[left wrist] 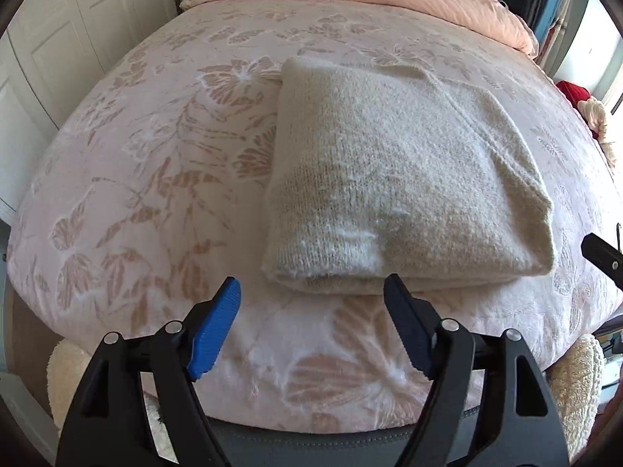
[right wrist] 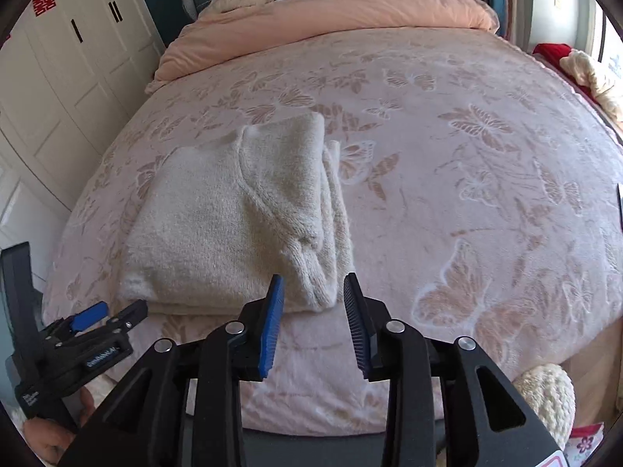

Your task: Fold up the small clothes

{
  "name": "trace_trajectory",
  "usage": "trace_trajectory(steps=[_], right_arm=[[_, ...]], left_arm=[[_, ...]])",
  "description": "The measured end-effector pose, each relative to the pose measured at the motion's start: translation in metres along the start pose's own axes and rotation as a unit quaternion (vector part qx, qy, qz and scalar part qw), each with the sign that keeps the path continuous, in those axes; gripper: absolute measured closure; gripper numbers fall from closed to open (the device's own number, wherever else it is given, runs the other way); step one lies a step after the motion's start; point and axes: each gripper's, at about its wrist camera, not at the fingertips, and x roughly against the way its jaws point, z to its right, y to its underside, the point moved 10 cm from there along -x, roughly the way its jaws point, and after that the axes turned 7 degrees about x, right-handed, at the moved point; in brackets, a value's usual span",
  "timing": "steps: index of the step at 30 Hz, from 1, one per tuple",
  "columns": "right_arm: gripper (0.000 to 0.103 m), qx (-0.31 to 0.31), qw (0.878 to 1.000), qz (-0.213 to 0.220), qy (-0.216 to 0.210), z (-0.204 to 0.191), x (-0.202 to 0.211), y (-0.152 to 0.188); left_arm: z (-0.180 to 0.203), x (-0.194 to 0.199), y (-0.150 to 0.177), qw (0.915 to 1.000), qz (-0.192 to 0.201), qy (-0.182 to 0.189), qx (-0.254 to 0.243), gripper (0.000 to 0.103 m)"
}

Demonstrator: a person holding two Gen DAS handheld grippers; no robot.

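A cream knitted sweater [left wrist: 393, 179] lies folded into a thick rectangle on the pink floral bedspread [left wrist: 148, 179]. In the right wrist view the sweater [right wrist: 218, 225] shows a sleeve cuff [right wrist: 315, 272] folded along its right side. My left gripper [left wrist: 311, 292] is open and empty just in front of the sweater's near edge. My right gripper [right wrist: 313, 284] is open and empty, its jaws on either side of the cuff's near end without touching it. The left gripper also shows in the right wrist view [right wrist: 113, 313], low at the left.
A peach duvet [right wrist: 331, 4] is bunched at the head of the bed. White wardrobe doors [right wrist: 70, 89] stand at the left. Red and cream clothes [right wrist: 584, 70] lie at the bed's right edge. A cream fluffy item [right wrist: 545, 401] sits below the bed's foot.
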Motion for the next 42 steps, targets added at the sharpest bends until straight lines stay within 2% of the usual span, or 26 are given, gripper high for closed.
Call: trace_trajectory(steps=[3, 5, 11, 16, 26, 42], right_arm=[[0.058, -0.027, 1.000, 0.001, 0.012, 0.005, 0.008, 0.019], [0.047, -0.042, 0.999, 0.010, 0.019, 0.006, 0.013, 0.028], [0.038, -0.027, 0.998, 0.029, 0.043, -0.001, 0.030, 0.044], [0.036, -0.011, 0.999, 0.030, 0.034, -0.014, 0.035, 0.053], [0.035, -0.005, 0.999, 0.040, 0.034, -0.021, 0.049, 0.062], [0.034, 0.001, 0.998, 0.048, 0.040, -0.027, 0.058, 0.067]], left_arm=[[0.001, 0.023, 0.004, 0.9998, 0.018, 0.003, 0.005, 0.018], [0.005, 0.035, 0.006, 0.9995, 0.030, -0.002, -0.004, 0.016], [0.020, 0.057, 0.013, 0.9982, 0.052, -0.014, -0.027, 0.011], [0.028, 0.069, 0.021, 0.9958, 0.076, -0.029, -0.041, 0.011], [0.034, 0.086, 0.036, 0.9929, 0.100, -0.036, -0.054, 0.011], [0.027, 0.095, 0.043, 0.9923, 0.110, -0.050, -0.026, 0.011]])
